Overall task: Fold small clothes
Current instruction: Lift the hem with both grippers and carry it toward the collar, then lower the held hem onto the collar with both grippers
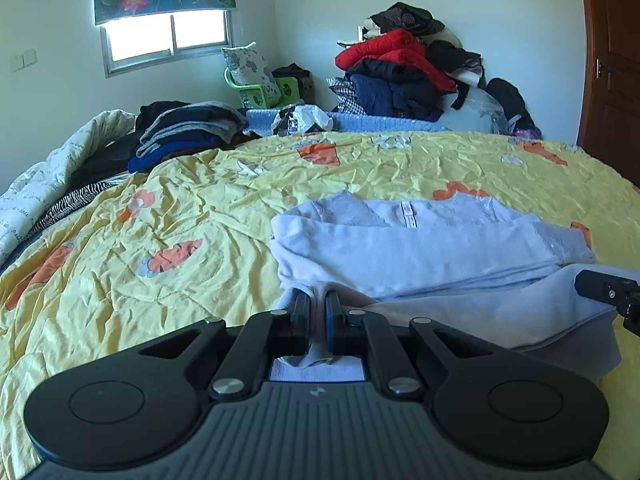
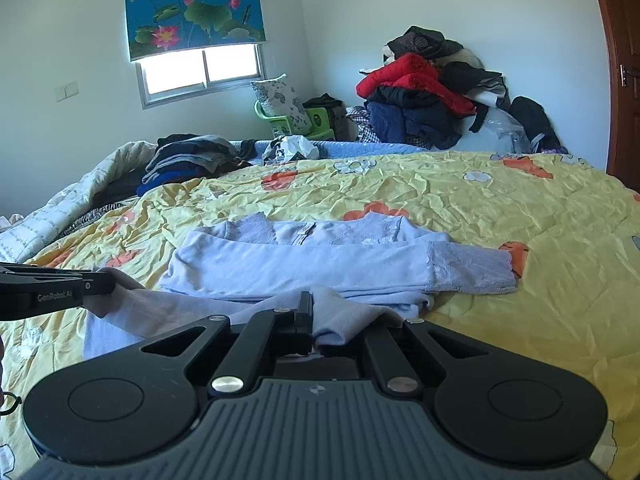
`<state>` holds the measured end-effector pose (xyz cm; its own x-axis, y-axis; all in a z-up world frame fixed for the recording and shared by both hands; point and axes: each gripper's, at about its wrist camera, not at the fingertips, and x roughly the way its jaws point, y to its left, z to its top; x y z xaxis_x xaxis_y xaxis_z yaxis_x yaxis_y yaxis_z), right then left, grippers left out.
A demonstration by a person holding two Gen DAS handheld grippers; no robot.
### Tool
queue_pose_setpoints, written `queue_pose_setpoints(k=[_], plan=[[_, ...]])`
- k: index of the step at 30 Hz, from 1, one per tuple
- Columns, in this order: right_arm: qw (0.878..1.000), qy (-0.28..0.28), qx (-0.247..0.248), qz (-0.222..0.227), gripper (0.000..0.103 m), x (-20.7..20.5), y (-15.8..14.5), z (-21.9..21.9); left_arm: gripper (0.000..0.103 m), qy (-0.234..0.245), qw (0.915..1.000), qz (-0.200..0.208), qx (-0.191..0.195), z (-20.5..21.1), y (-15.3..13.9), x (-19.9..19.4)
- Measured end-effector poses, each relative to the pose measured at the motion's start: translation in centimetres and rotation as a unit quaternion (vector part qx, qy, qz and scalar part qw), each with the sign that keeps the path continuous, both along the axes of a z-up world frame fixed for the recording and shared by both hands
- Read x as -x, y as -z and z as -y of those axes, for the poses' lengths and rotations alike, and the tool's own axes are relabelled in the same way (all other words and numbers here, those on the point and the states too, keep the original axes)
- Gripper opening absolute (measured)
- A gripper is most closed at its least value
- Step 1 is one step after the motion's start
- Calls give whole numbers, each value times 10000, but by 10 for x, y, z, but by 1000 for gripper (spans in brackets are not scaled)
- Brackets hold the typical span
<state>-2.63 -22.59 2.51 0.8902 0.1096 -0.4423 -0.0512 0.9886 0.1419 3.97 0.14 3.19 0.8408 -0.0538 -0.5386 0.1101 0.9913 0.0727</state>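
A pale lilac long-sleeved top (image 1: 420, 248) (image 2: 304, 264) lies on the yellow flowered bedspread (image 1: 160, 216) (image 2: 500, 208), its sleeves folded across the body. My left gripper (image 1: 318, 304) is shut on the near hem at its left corner; it also shows in the right wrist view (image 2: 92, 284). My right gripper (image 2: 324, 312) is shut on the near hem at its right corner, with cloth draped over the right finger. Its tip shows in the left wrist view (image 1: 600, 288). Both hold the hem lifted slightly above the bed.
A stack of folded dark clothes (image 1: 188, 128) (image 2: 192, 156) sits at the far left of the bed beside a white quilt (image 1: 44, 184). A heap of red and dark clothes (image 1: 404, 68) (image 2: 424, 92) stands behind the bed. A wooden door (image 1: 616, 60) is at right.
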Motion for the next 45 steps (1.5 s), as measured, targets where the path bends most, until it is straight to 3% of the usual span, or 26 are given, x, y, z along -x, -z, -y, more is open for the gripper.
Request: queue_pose_setpoints(k=[36,45], plan=[[9994,148,-242,193,5,-61,-5,11,7,-79,9993,256,-254,17,-16,-57],[9992,169,-256,259,5,-69,-8,12,7,-110,9995,267,-147,16,-22,-70]])
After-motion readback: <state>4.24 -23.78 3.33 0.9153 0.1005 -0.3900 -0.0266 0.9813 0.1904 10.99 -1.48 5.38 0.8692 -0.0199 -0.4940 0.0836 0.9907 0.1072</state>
